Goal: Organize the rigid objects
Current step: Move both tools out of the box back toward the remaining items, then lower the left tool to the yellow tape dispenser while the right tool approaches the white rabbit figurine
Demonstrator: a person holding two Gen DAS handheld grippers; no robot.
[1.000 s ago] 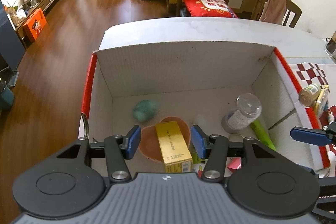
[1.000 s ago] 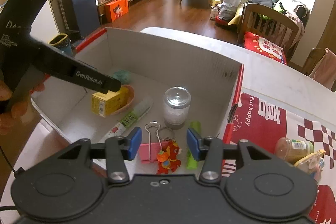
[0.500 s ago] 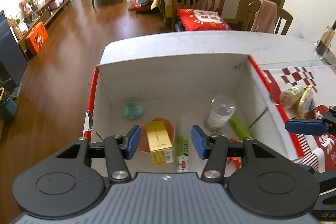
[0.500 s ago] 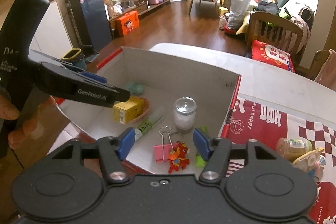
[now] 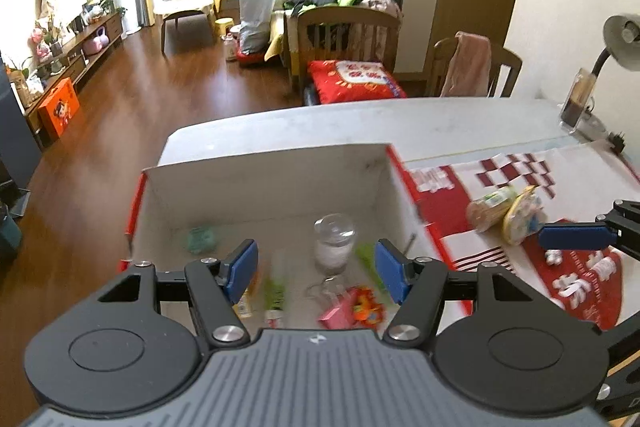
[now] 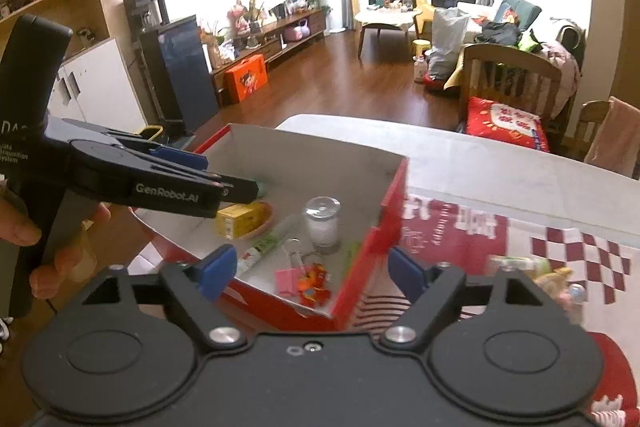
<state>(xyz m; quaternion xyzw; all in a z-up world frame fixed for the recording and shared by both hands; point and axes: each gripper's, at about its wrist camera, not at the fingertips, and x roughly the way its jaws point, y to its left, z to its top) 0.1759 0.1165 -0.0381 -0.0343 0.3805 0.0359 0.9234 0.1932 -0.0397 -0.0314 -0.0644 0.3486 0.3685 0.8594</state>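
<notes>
Opening with nothing between their jaws, your left gripper [image 5: 316,277] and right gripper [image 6: 310,273] hover above the box [image 6: 390,203]; the jar [image 6: 322,223] stands inside, below them.

Matt white cardboard box [image 5: 280,171] with glossy red outer skin at frame centre, clear glass-like jar [image 6: 322,221] inside, printed red-and-white cloth [image 5: 500,187] at right, polished brown wood floor [image 6: 340,87] beyond, pale smooth tabletop [image 5: 360,119].
</notes>
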